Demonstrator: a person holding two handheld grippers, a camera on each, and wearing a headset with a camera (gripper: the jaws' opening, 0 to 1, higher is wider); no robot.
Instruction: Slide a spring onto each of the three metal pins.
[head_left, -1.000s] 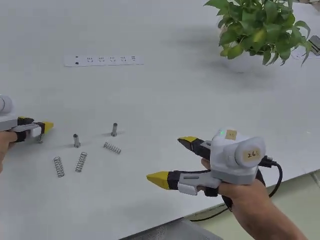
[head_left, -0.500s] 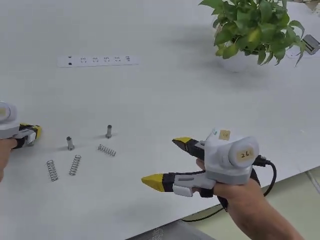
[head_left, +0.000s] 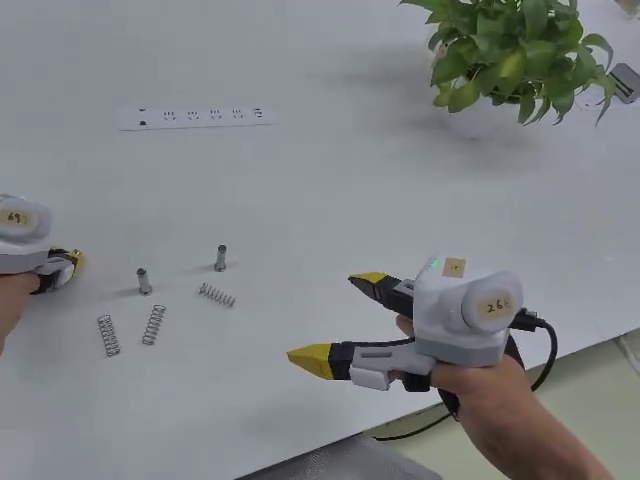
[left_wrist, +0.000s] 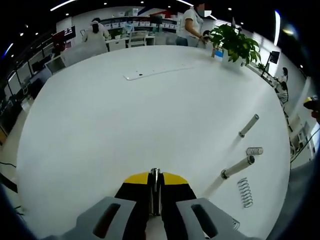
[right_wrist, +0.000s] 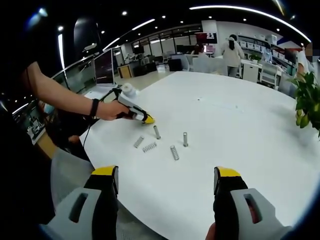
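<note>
- The left gripper (left_wrist: 155, 176) was clenched on one metal pin (left_wrist: 155, 192). The pin lay lengthwise between the yellow-tipped jaws, its end poking just past them.
- In the head view this gripper sat at the 9 o'clock edge of the white table (head_left: 380, 190).
- The second pin (head_left: 144, 281) and the third pin (head_left: 220, 258) stood upright on the table, apart from each other, at 3 o'clock from the left gripper.
- All three springs lay flat on the table, and none was on a pin.
- The slanted spring (head_left: 215, 294) lay near the third pin, at its 6 o'clock.
- The middle spring (head_left: 154, 324) and the outer spring (head_left: 107, 335) lay side by side without touching, at 6 to 7 o'clock from the second pin.
- The right gripper (head_left: 340, 320) was released, its jaws spread wide with nothing between them.
- It was held by a hand (head_left: 480, 390) at 4 o'clock from the springs, well apart from them.
- A power strip (head_left: 193, 116) lay at 12 o'clock from the pins, far across the table.
- A potted plant (head_left: 515, 50) stood at 2 o'clock.
</note>
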